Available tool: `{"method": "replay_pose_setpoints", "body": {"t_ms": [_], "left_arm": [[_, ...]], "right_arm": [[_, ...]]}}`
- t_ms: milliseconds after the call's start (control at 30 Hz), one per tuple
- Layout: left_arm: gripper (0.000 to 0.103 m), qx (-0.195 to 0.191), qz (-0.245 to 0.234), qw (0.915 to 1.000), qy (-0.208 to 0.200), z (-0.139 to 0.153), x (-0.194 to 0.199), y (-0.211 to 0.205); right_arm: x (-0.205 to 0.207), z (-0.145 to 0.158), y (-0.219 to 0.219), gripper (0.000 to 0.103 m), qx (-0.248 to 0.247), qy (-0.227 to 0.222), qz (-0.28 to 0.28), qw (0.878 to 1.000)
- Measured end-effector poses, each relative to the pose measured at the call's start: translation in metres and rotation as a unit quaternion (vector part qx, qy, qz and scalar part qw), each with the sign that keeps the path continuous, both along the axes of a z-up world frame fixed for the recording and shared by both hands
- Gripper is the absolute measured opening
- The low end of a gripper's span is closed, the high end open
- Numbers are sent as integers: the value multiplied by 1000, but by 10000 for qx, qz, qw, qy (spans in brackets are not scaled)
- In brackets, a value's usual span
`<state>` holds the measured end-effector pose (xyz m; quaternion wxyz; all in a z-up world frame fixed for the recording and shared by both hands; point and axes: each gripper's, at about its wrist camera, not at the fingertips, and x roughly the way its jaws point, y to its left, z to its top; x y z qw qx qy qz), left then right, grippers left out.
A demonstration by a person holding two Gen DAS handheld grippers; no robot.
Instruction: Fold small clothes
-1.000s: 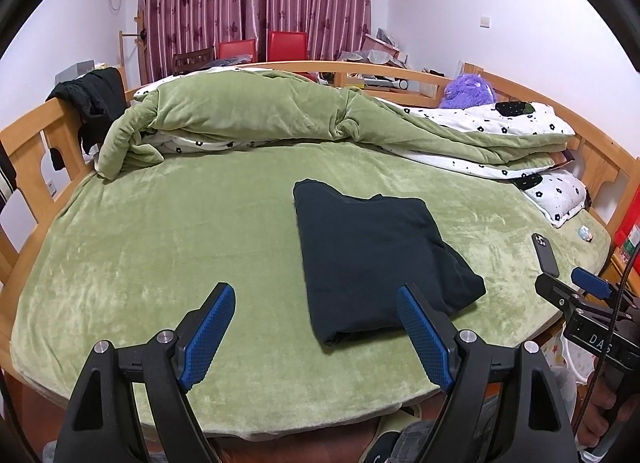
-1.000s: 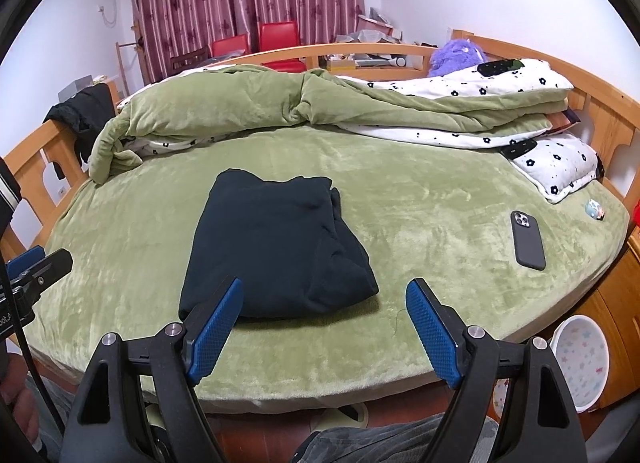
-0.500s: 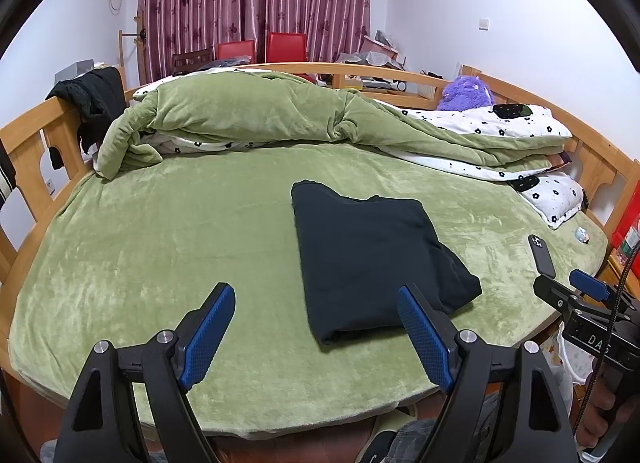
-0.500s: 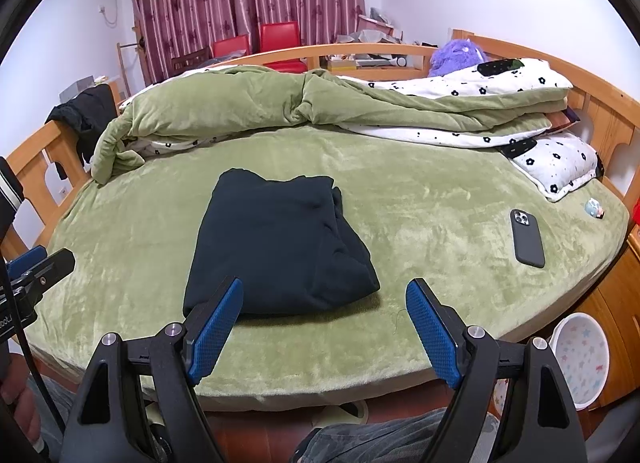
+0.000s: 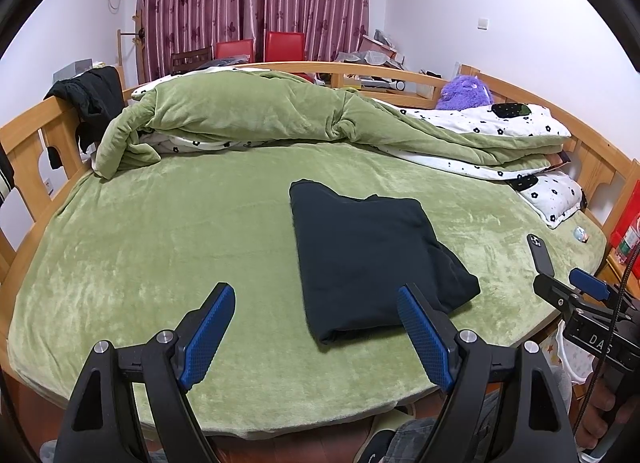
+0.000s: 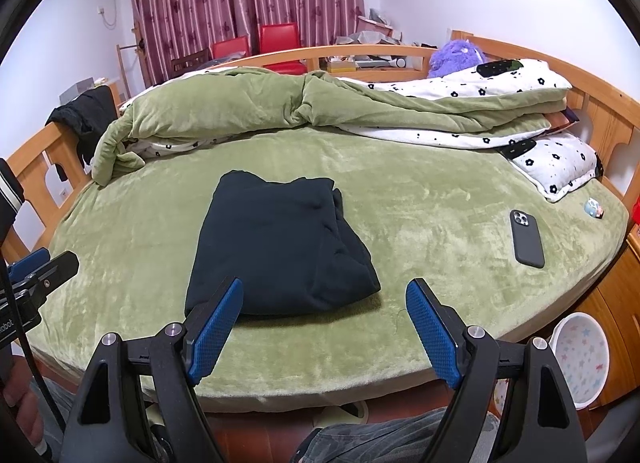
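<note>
Dark navy folded garment (image 5: pixel 372 259) lies mid-frame on green plush bedspread (image 5: pixel 160 247), already compact rectangle; fold looks finished. Your left gripper (image 5: pixel 316 329) and right gripper (image 6: pixel 324 327): jaws spread wide, empty, clear of cloth. Little left.

Green plush bed (image 6: pixel 440 223): folded black garment (image 6: pixel 276 247), phone (image 6: pixel 527 238), bunched quilt (image 6: pixel 280 107), floral pillow (image 6: pixel 560 167).

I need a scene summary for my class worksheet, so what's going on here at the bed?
A person holds a gripper in each hand above the near edge of a bed. The left gripper and right gripper are both open and hold nothing. A dark garment lies folded into a neat block on the green cover, touched by neither. A phone lies to its right, and a rumpled quilt is piled behind.
</note>
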<state>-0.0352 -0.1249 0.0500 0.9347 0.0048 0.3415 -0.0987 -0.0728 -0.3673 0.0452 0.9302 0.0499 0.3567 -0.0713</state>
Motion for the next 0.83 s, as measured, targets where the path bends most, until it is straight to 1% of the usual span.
{"method": "replay_pose_setpoints", "body": {"t_ms": [833], "left_arm": [[83,-63,37,10000,19,-1,4,4]], "right_arm": [[1,1,6,83,15,13,10,10000]]}}
